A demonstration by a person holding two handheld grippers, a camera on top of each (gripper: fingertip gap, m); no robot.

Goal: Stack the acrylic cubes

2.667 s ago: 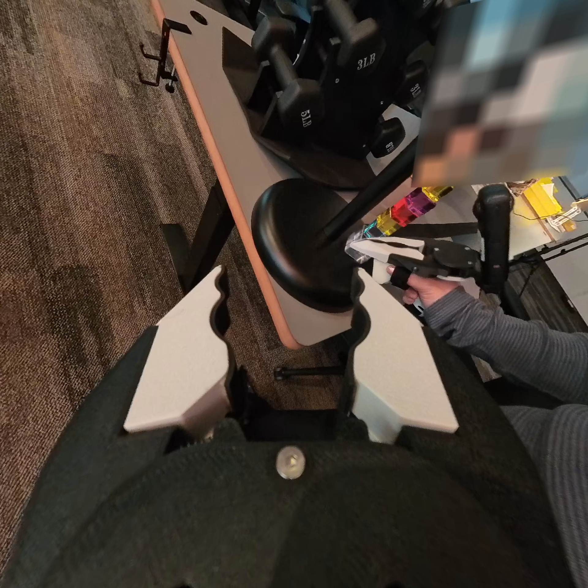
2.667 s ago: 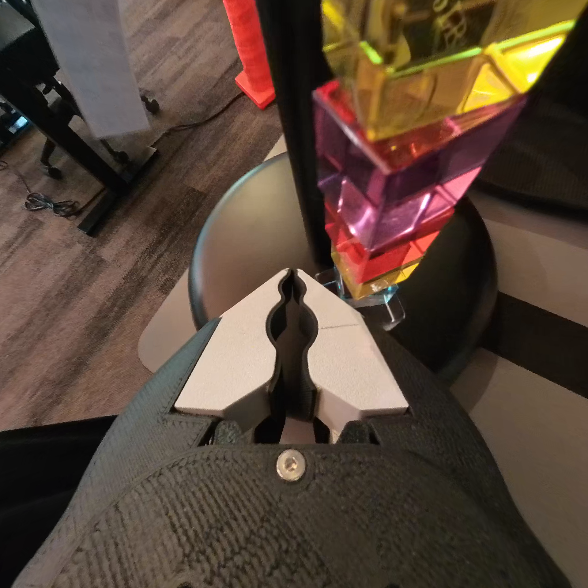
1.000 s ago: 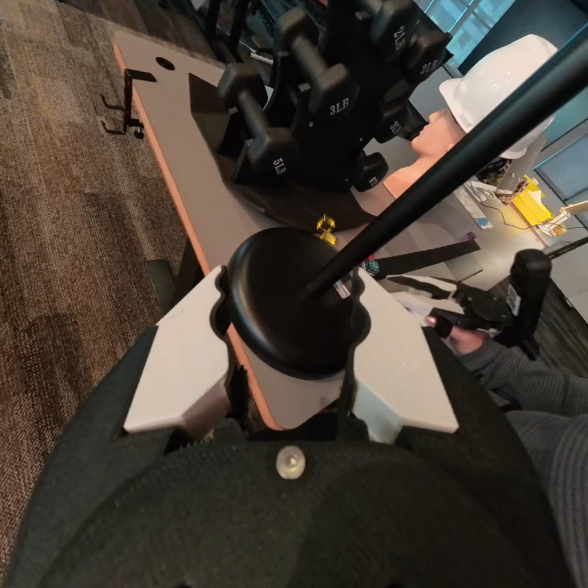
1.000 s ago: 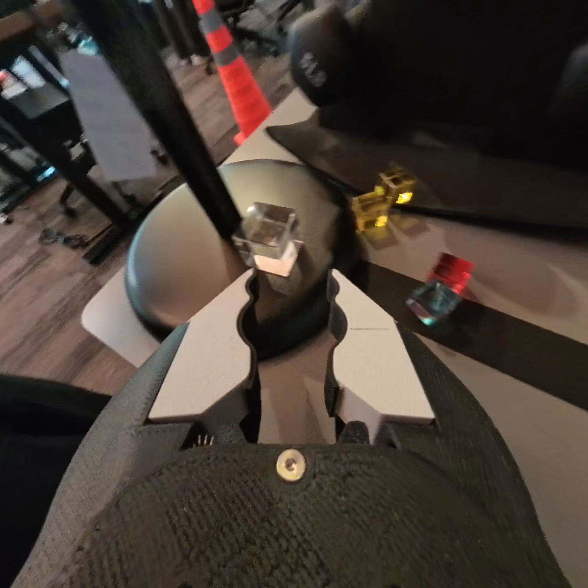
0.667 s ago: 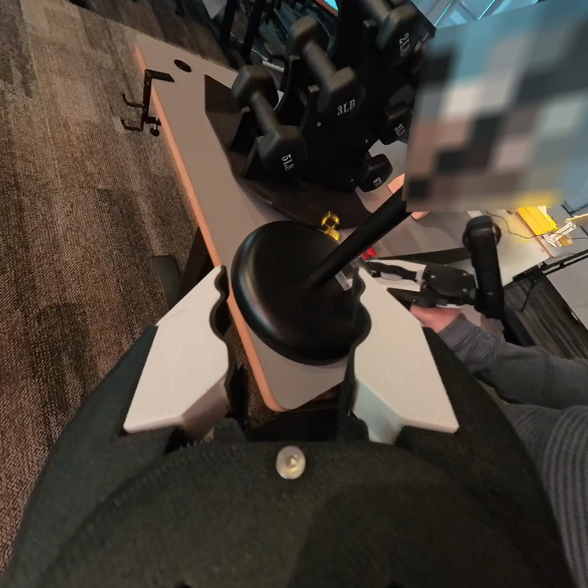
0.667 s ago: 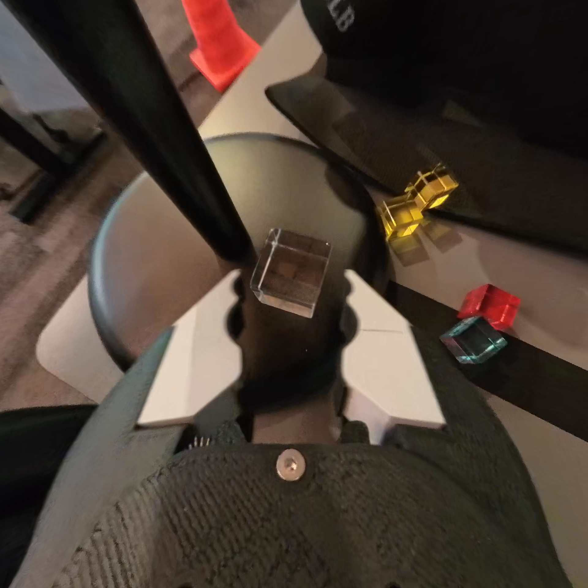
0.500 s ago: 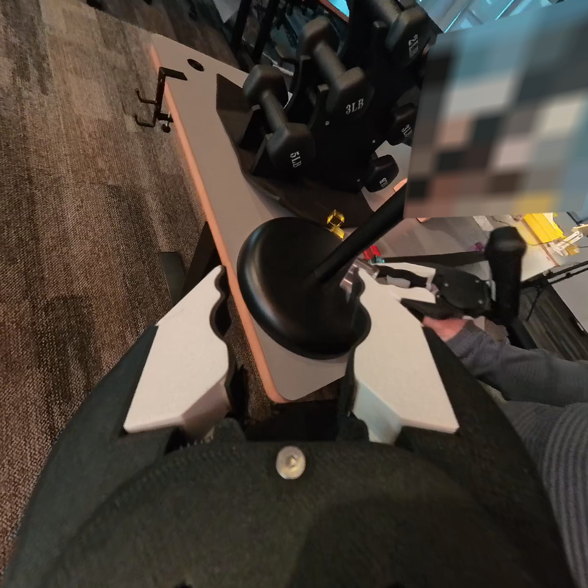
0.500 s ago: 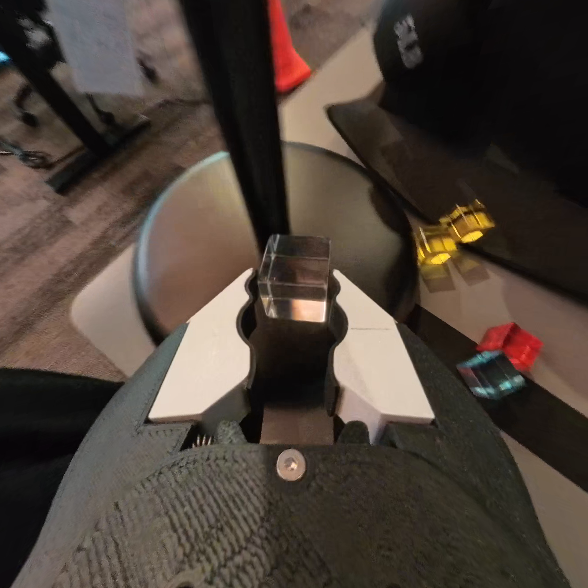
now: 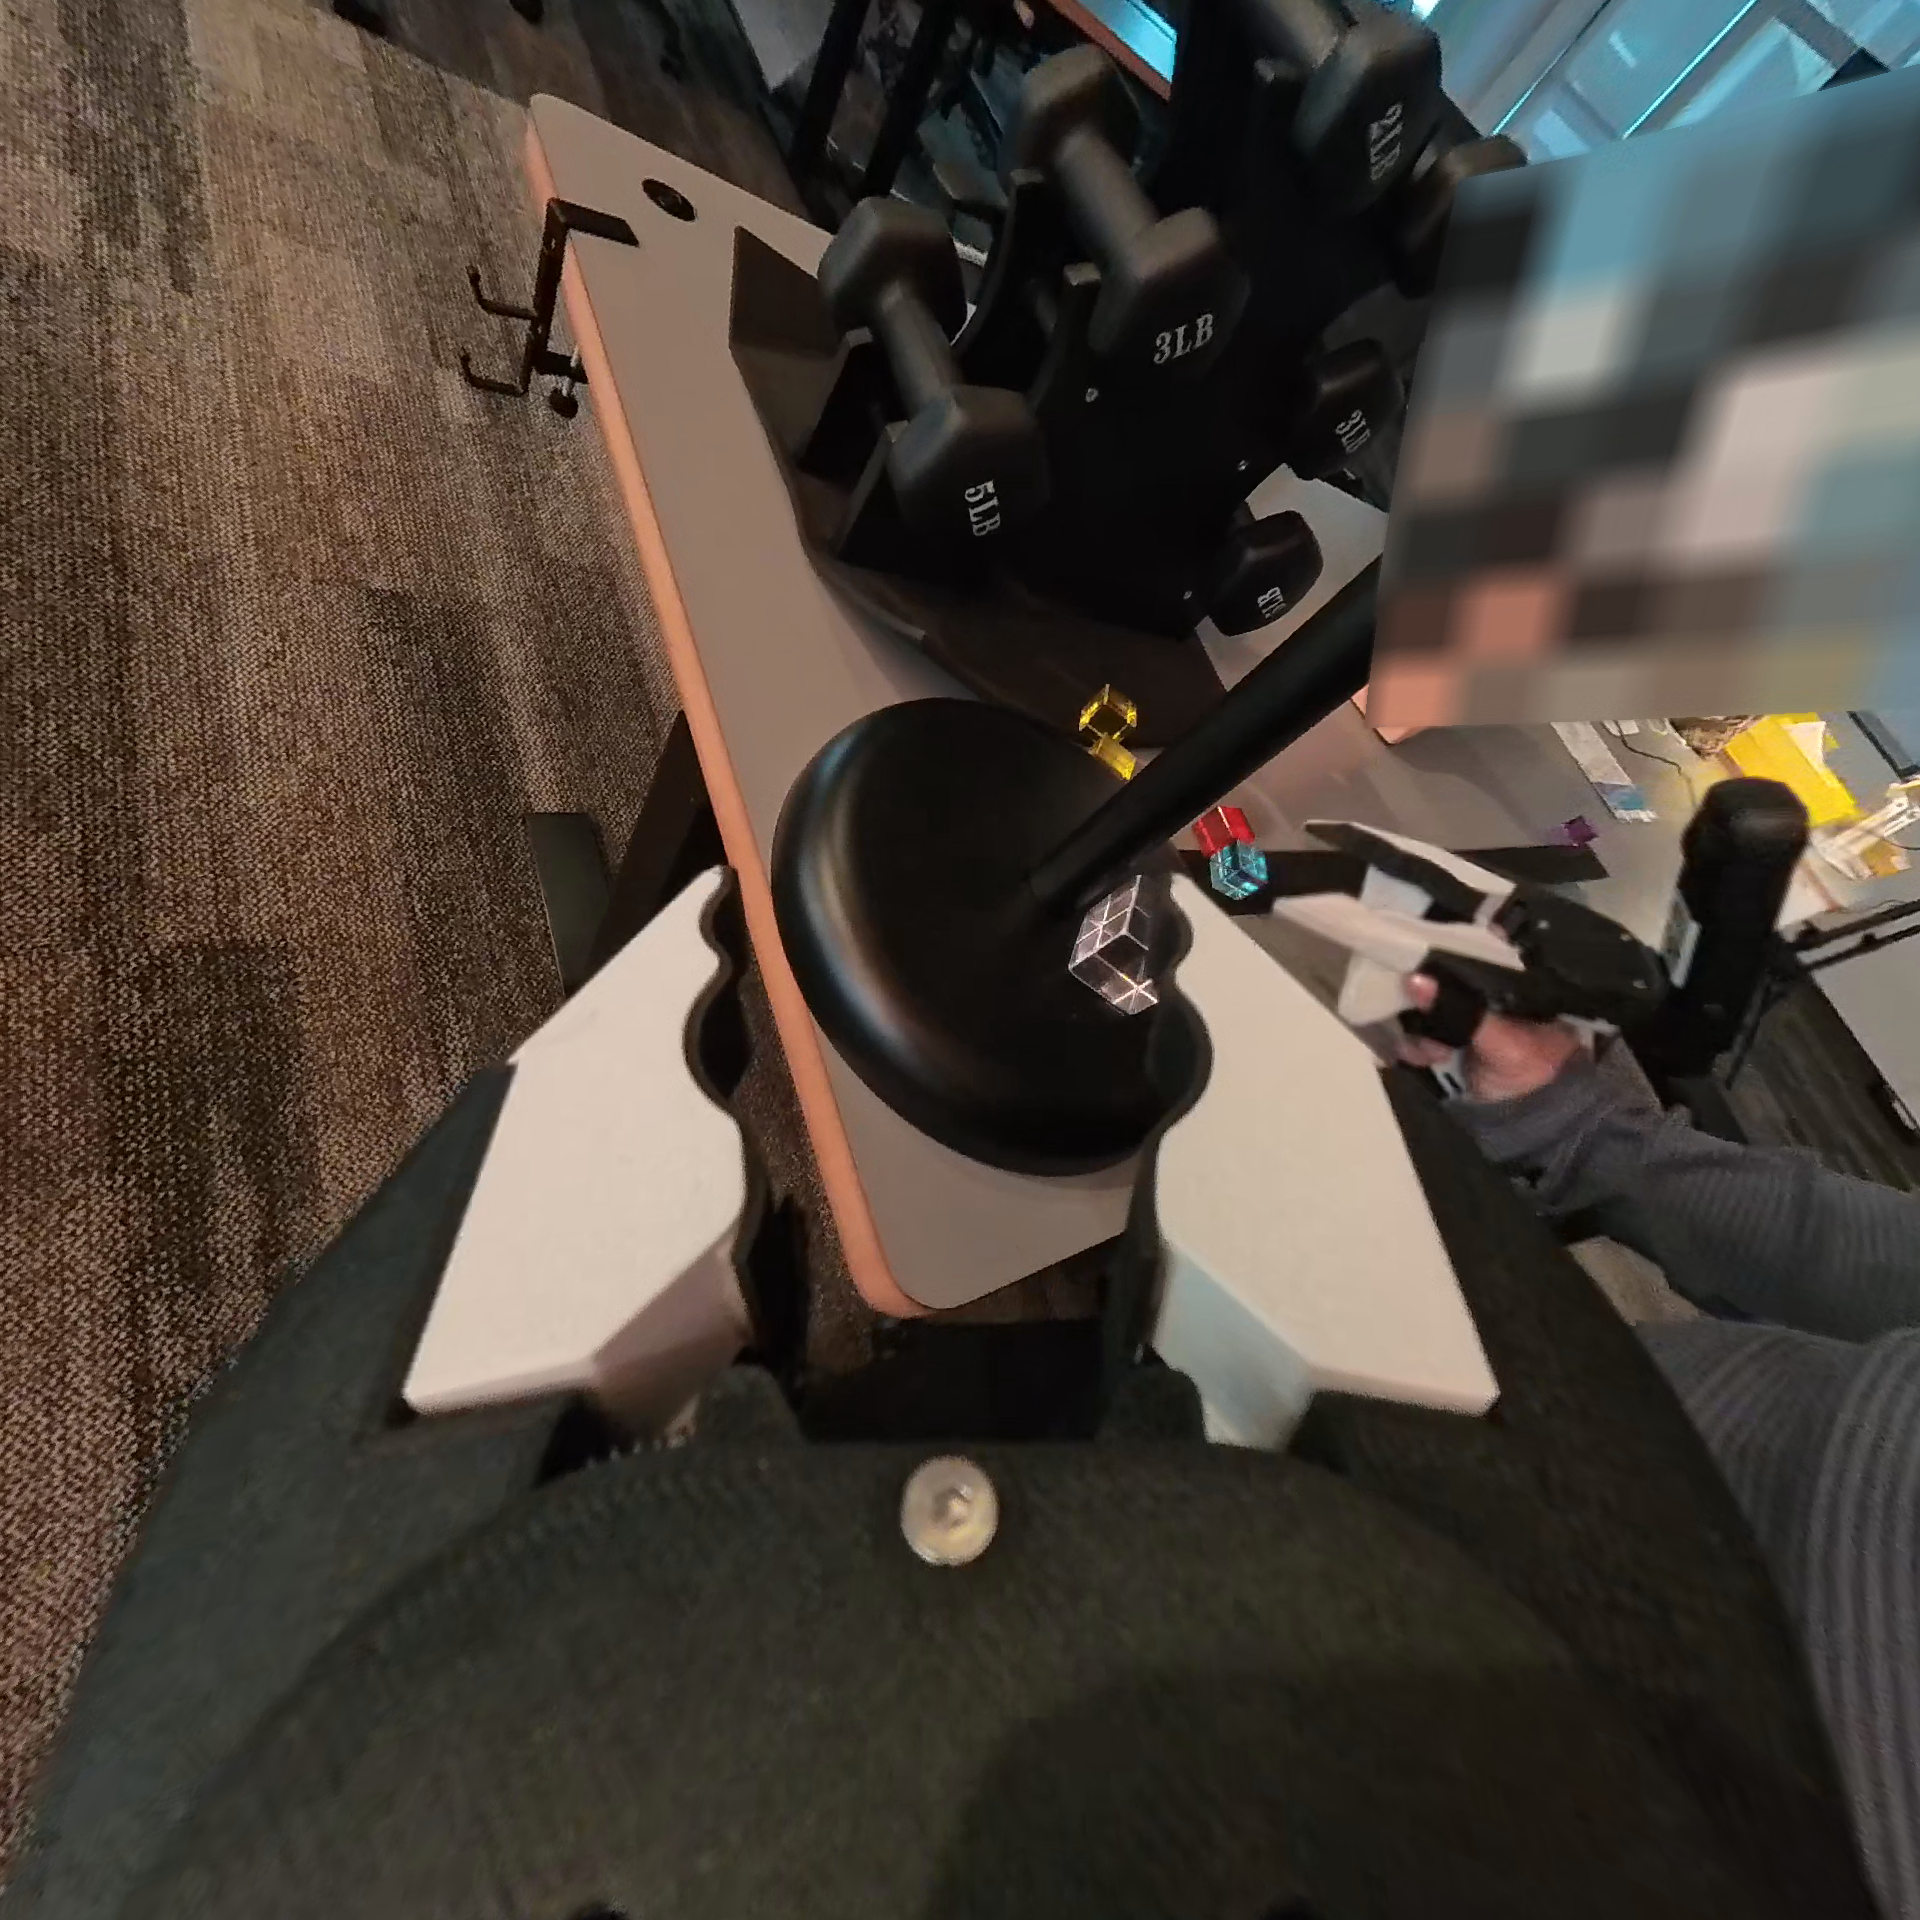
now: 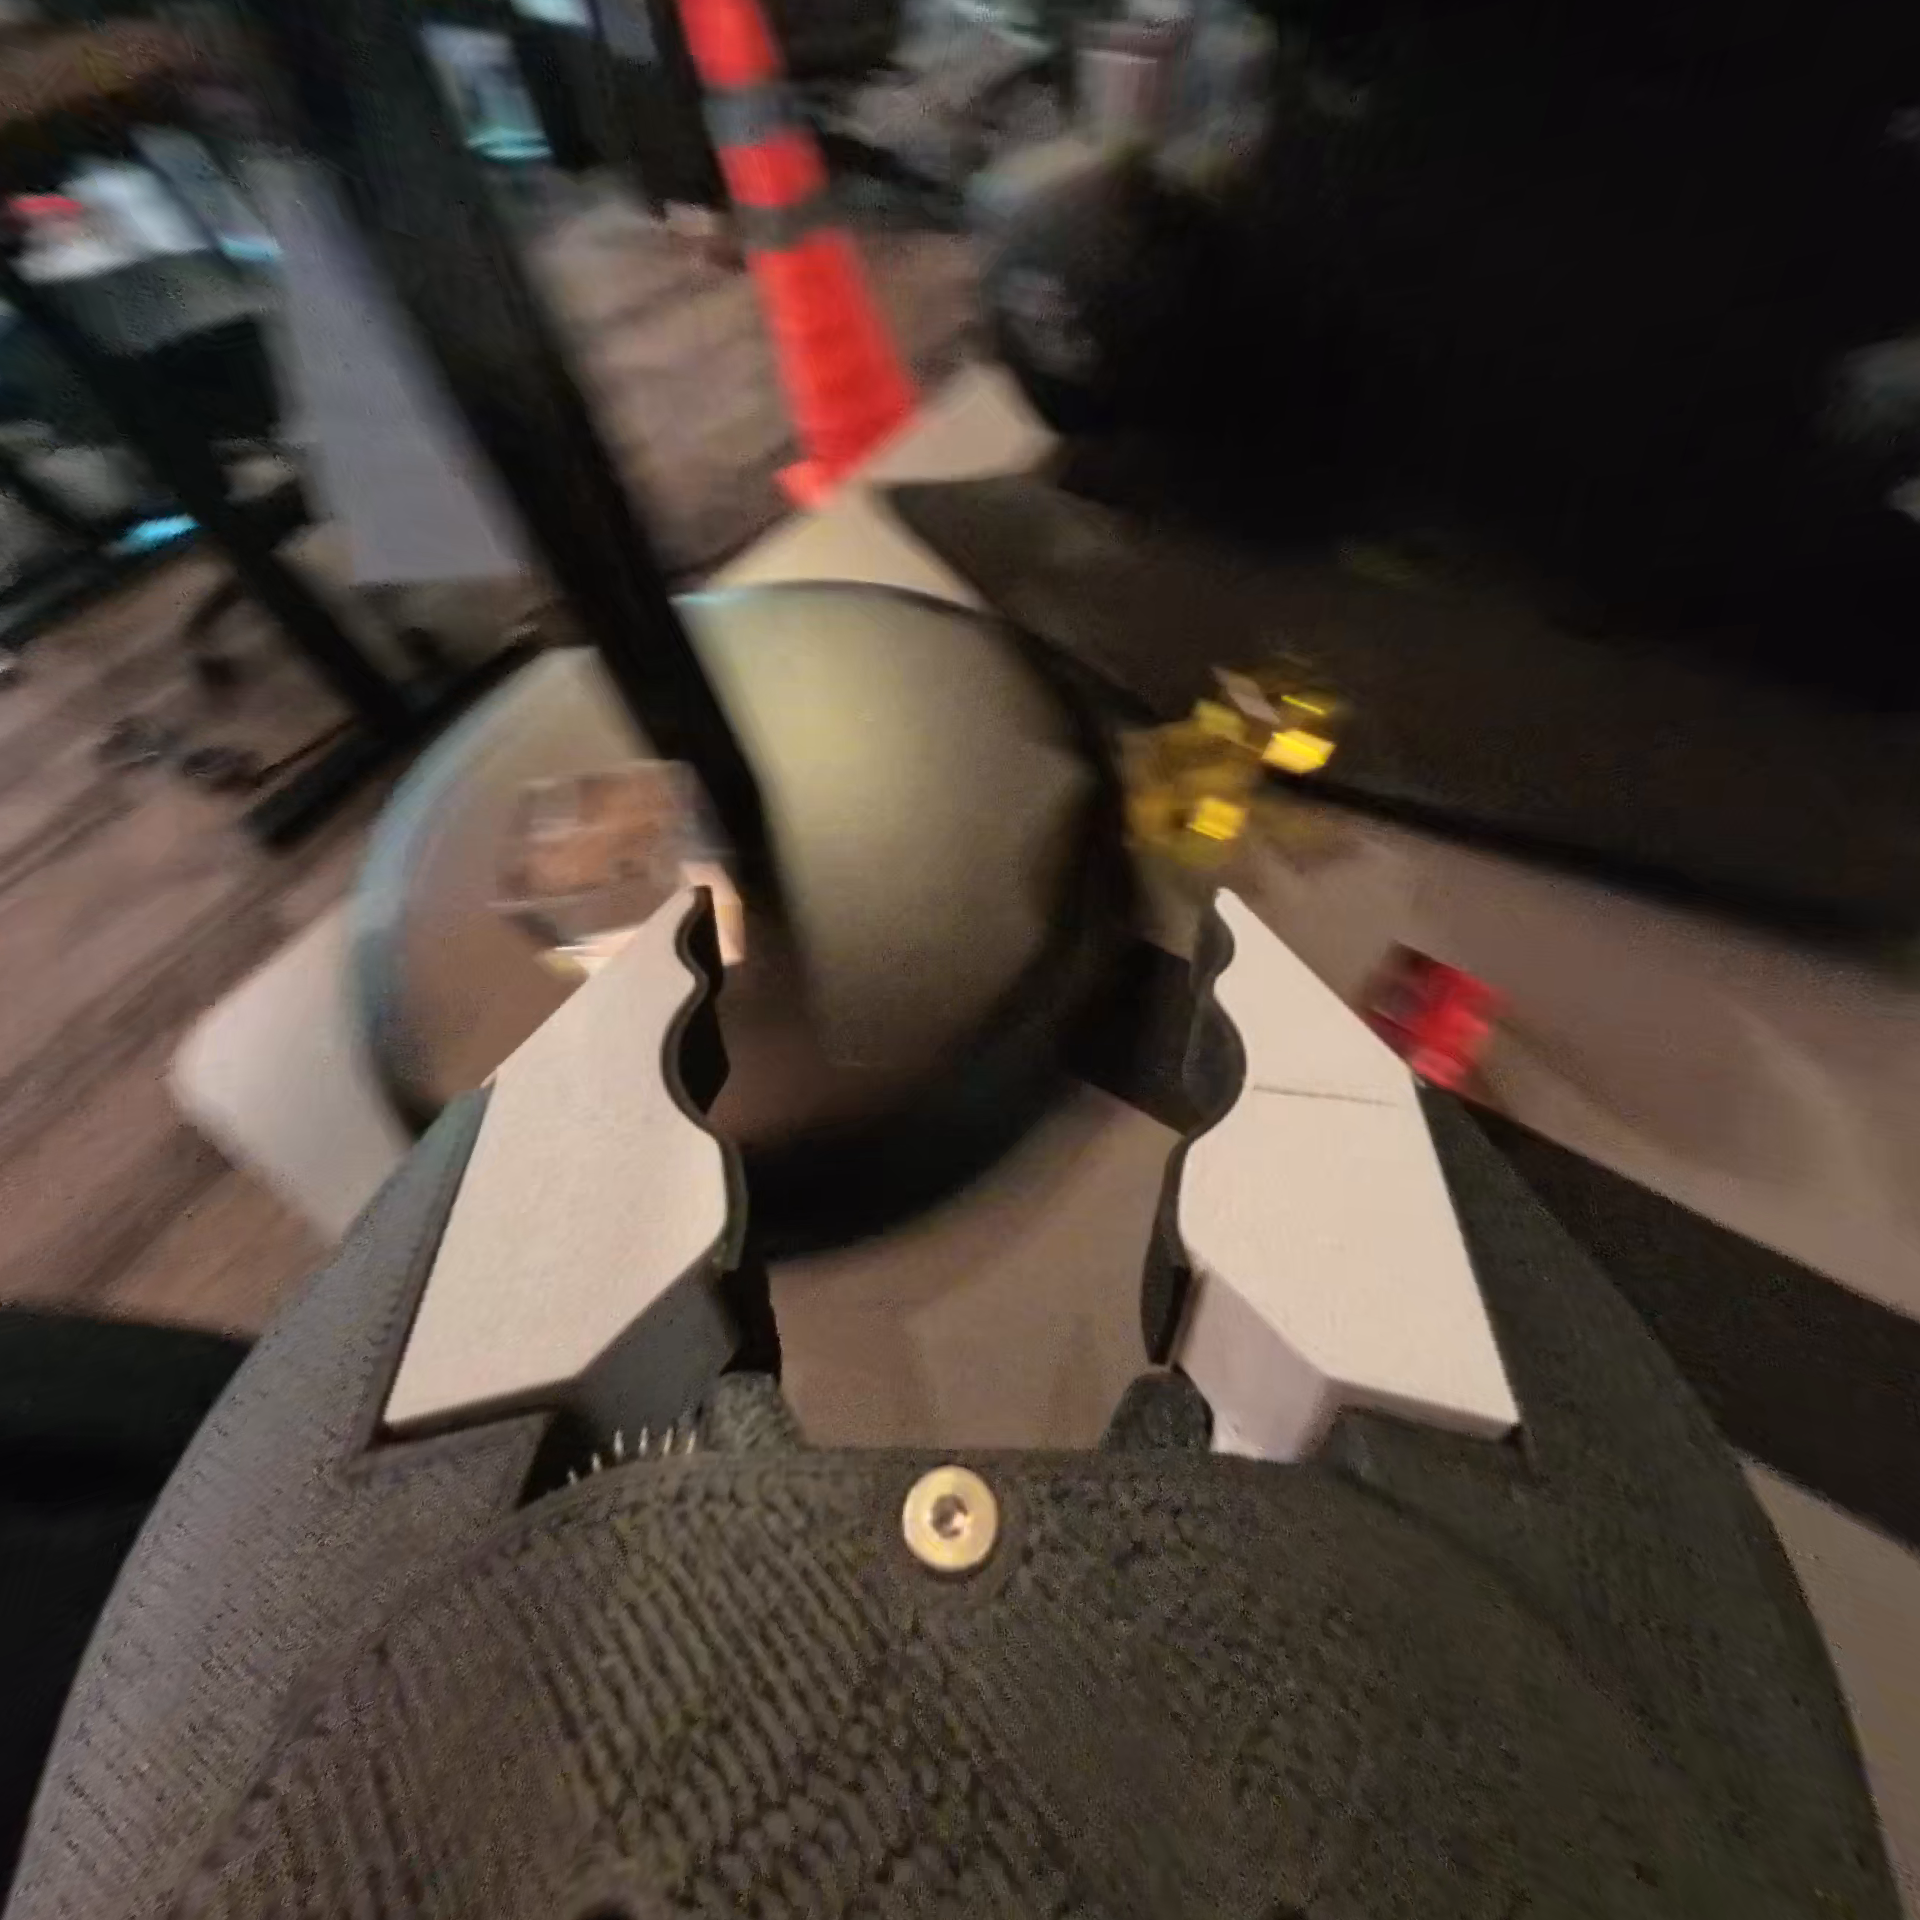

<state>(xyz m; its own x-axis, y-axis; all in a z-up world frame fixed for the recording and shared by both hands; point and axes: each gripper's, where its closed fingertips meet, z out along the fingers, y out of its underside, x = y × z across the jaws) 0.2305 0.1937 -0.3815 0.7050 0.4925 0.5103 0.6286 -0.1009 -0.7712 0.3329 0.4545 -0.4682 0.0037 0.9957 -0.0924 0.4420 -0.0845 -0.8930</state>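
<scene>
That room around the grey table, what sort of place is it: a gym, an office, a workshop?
Probably an office-like lab or workroom, not a gym. The floor is carpet, a cluttered desk stands behind, and an orange traffic cone stands on the floor. The dumbbells sit in a rack on the grey table.

Carpet (image 9: 260, 623) is looking rough and mottled brown. The desk (image 9: 707, 499) top is showing a smooth matt grey with a tan edge. The round base (image 9: 914, 935) is gleaming, glossy black, same as its pole (image 9: 1226, 748). The clear cube (image 9: 1117, 951) is looking like glass or acrylic, catching light. Dumbbells (image 9: 935, 395) are looking matt and rubbery. Gripper fingers (image 9: 603, 1143) are looking like smooth matt white plastic, the body (image 9: 935, 1714) grainy black, with a shiny metal screw (image 9: 948, 1523).
</scene>
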